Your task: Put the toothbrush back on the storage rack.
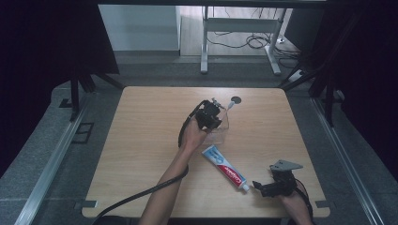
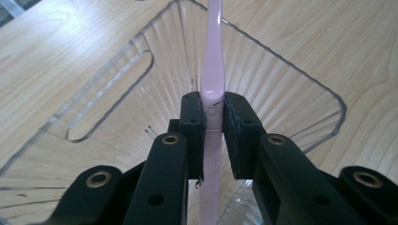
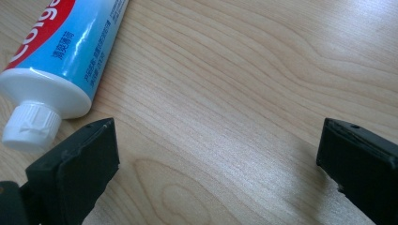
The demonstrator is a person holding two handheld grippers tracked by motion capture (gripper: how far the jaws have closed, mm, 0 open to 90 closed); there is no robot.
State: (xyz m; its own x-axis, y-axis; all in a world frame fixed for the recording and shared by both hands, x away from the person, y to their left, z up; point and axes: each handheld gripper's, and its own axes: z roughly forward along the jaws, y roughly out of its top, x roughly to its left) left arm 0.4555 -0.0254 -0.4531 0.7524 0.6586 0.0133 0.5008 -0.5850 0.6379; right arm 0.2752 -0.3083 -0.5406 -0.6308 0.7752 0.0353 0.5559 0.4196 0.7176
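My left gripper (image 2: 213, 123) is shut on the handle of a pink toothbrush (image 2: 212, 77), holding it above the mouth of a clear ribbed plastic cup (image 2: 286, 63). In the high view the left gripper (image 1: 209, 116) hovers over the cup (image 1: 221, 131) at mid-table, and the brush's white head (image 1: 230, 105) sticks out past it. A blue, white and red toothpaste tube (image 1: 224, 167) lies flat nearer the front. My right gripper (image 1: 256, 186) rests by the tube's white cap (image 3: 30, 126). Its jaws stand wide open over bare wood, and the cap lies just outside the left pad (image 3: 89, 150).
The wooden table (image 1: 141, 140) has a small dark round hole (image 1: 236, 100) near its far edge. The left gripper's cable (image 1: 141, 194) trails off the front edge. Beyond the table are a white desk frame (image 1: 239, 28) and cables on the floor.
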